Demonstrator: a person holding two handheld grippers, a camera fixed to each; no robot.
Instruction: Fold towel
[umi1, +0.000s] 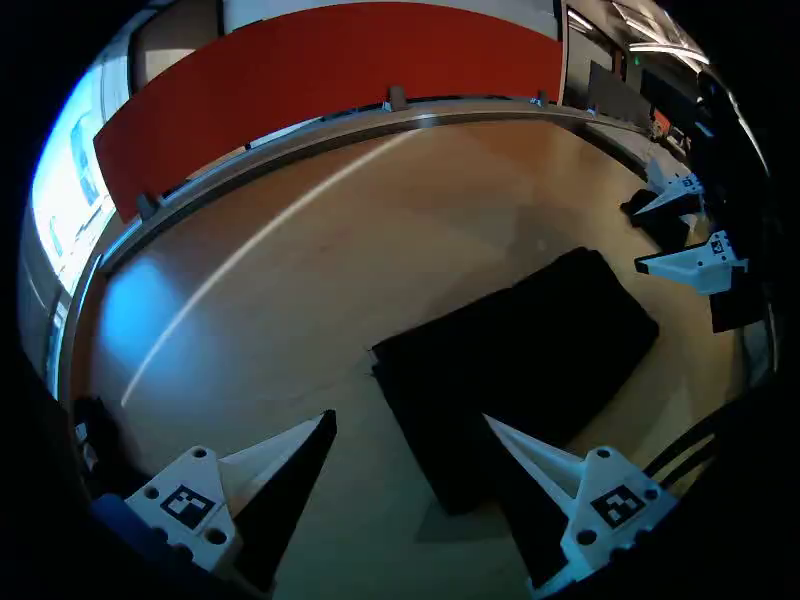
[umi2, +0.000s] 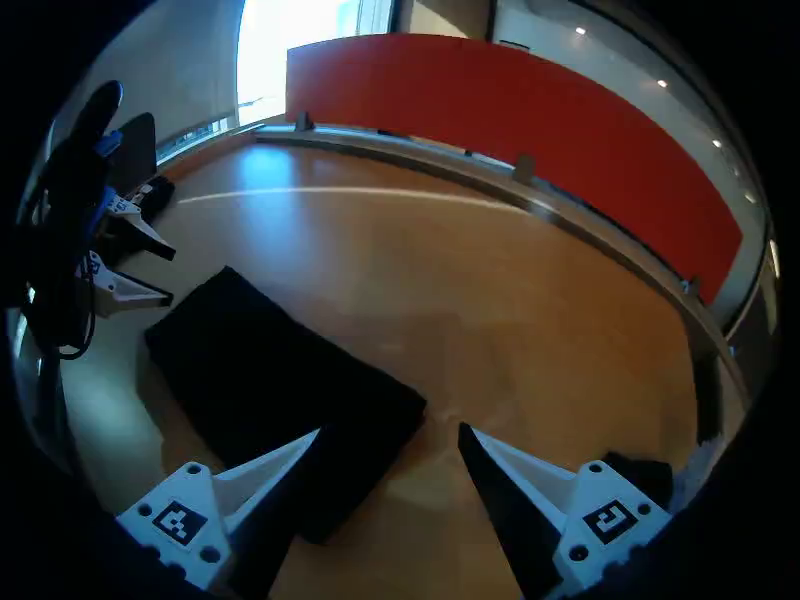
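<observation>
Our left gripper (umi1: 408, 417) has its fingers spread wide with nothing between them. It hangs a little above the table (umi1: 300, 280), and its right finger reaches over the near corner of the towel (umi1: 520, 350). Our right gripper (umi2: 390, 430) is just as wide open and just as empty, and its left finger overlaps the towel's end on that side. The two tools face each other with the towel between them. We judge they are placed this way so that each can drop onto its own end of the cloth without crossing the other. The jaws are wide because a folded edge is thick, and it needs room to slip in before the fingers close. The towel is black and lies flat on the wooden table as a neat oblong. A doubled edge along one side suggests it has at least one fold in it. It sits well in from the table's rim and from the red panel (umi1: 330, 80) standing behind it, so there is bare wood all round to turn it over on. We take the job to be well along. Either one more fold is due, or the hands are clear of a finished towel, and we cannot tell which.
</observation>
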